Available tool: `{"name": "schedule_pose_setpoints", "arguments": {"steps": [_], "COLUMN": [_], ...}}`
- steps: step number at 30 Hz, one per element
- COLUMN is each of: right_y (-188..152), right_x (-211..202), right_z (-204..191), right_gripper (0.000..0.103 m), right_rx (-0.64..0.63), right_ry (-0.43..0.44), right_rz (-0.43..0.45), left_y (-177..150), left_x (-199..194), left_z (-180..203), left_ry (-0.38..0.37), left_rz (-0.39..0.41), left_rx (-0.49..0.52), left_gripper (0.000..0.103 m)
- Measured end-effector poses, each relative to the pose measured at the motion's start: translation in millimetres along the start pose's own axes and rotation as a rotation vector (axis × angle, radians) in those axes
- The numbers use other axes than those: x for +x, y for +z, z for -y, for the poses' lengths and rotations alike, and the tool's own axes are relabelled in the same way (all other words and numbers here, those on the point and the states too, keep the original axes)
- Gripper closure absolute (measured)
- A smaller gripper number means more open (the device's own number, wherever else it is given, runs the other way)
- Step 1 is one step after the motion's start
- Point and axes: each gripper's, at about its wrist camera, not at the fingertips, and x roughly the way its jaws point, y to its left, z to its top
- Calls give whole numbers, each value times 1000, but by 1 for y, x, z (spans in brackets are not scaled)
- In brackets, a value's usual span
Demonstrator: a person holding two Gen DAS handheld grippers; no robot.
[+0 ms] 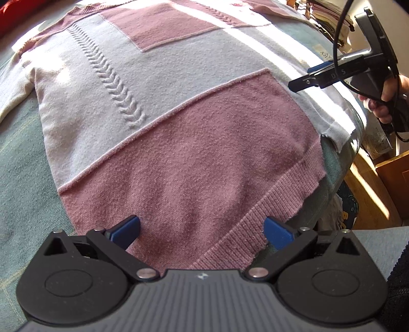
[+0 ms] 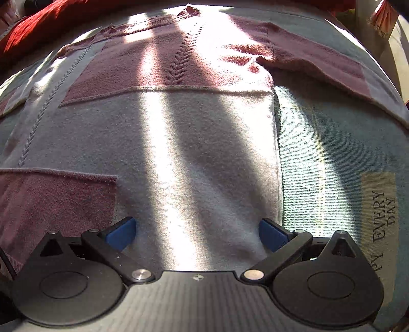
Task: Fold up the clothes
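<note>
A knitted sweater in white and dusty-pink blocks lies flat on a bed. My left gripper is open, low over the pink ribbed hem at the sweater's bottom corner. The right gripper shows in the left wrist view at the right, hovering over the sweater's white side edge, with a hand holding it. From its own camera the right gripper is open over the sweater's white lower panel, close to its right side seam. One pink sleeve stretches out to the right.
The bed cover is pale blue-green with a printed label reading "EVERY DAY". A red cloth lies at the far left. Beyond the bed's right edge are a wooden floor and stacked fabrics.
</note>
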Motion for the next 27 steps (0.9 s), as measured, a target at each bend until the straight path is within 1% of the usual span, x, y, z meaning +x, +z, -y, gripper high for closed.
{"name": "schedule_pose_setpoints", "arguments": {"steps": [2, 3, 5, 6, 8, 10, 12, 15, 16, 18, 20, 21, 23, 24, 27], "right_y": [-5, -3, 12, 22, 56, 87, 111, 111, 103, 94, 94, 97, 110, 124, 152], "right_x": [-7, -12, -17, -17, -7, 9, 28, 51, 48, 40, 31, 28, 25, 27, 46], "right_z": [-5, -10, -18, -22, -33, -40, -40, -19, -11, -5, -7, -9, -14, -16, -20], "right_gripper": [0, 0, 0, 0, 0, 0, 0, 0, 0, 0, 0, 0, 0, 0, 0], "right_rx": [-32, -52, -106, -139, -214, -256, -266, -168, -114, -82, -74, -68, -65, -72, -92], "right_ry": [-23, -31, -29, -39, -67, -78, -72, -39, -22, -30, -51, -48, -17, -2, 4], "right_rz": [-8, 7, 87, 131, 213, 278, 271, 169, 174, 167, 171, 187, 244, 272, 280], "left_y": [1, 1, 2, 4, 9, 12, 12, 10, 9, 9, 10, 12, 16, 18, 23], "left_x": [-1, -2, -3, -3, -1, -1, -2, -3, -4, -4, -5, -4, -2, -1, -1], "left_z": [-1, -2, -3, -2, -1, 0, 0, -3, -5, -9, -12, -12, -11, -10, -9], "left_ry": [6, 9, 15, 14, 11, 7, 10, 26, 29, 34, 36, 35, 33, 30, 28], "left_rz": [5, 7, 12, 16, 24, 25, 24, 19, 20, 25, 32, 37, 47, 49, 54], "left_rx": [-3, -4, -6, -4, 1, 10, 19, 20, 14, -1, -17, -20, -18, -12, 2], "left_gripper": [1, 1, 1, 1, 1, 1, 1, 1, 1, 1, 1, 1, 1, 1, 1]}}
